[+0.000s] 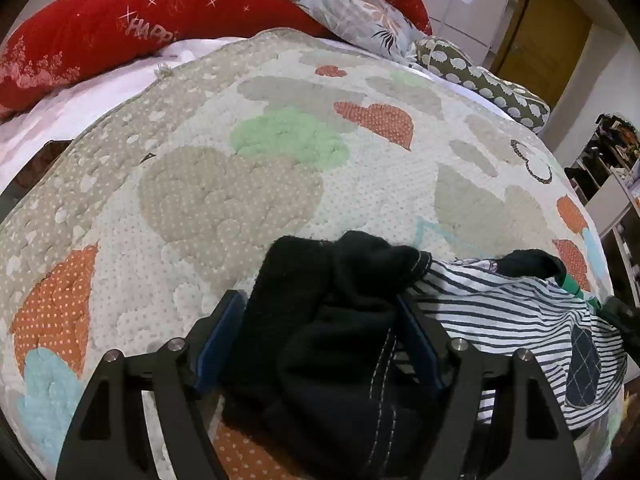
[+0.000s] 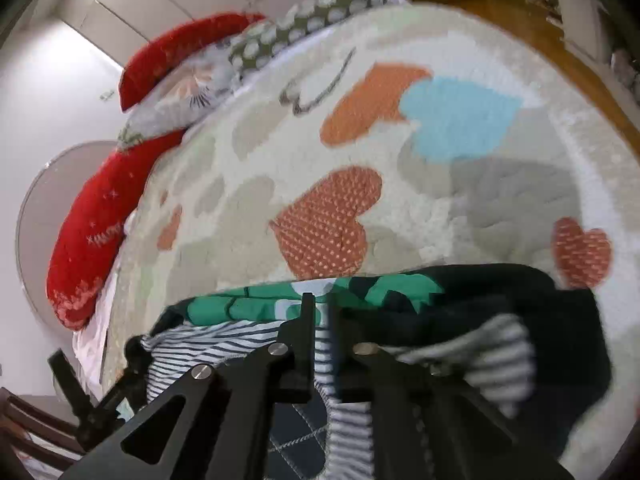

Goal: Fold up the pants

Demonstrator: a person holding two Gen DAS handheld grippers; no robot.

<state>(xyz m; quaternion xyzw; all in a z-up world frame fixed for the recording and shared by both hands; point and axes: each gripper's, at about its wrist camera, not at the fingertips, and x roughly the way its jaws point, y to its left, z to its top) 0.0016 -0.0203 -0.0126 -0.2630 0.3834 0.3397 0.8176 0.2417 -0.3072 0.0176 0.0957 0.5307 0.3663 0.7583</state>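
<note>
**Pants bunched between both tongs on the quilt**

Pants (image 1: 320,320) lie in a dark, crumpled heap at the near edge of the quilt (image 1: 248,184); the left tongs (image 1: 320,336) have their blue-padded fingers (image 1: 218,340) set wide on either side of a thick black fold, the cloth filling the gap between them and pressing against both pads, so they are clamped on the pants; white stitching runs down the fabric just inside the right-hand pad. To the right of these tongs, touching the black heap, spreads striped cloth (image 1: 500,320) with a dark quilted patch; a sliver of green shows at its far edge.

From the right wrist view the picture is blurred; the right tongs (image 2: 320,320) have their fingers drawn close, a narrow strip of the striped cloth (image 2: 240,344) caught between them; green patterned fabric (image 2: 272,304) sits just beyond the tips, and black folds of the pants (image 2: 540,320) bulge to the right of the tongs. Far ahead of both tongs, red pillows (image 1: 120,28) and a flowered pillow (image 1: 348,12) line the head of the bed.
</note>
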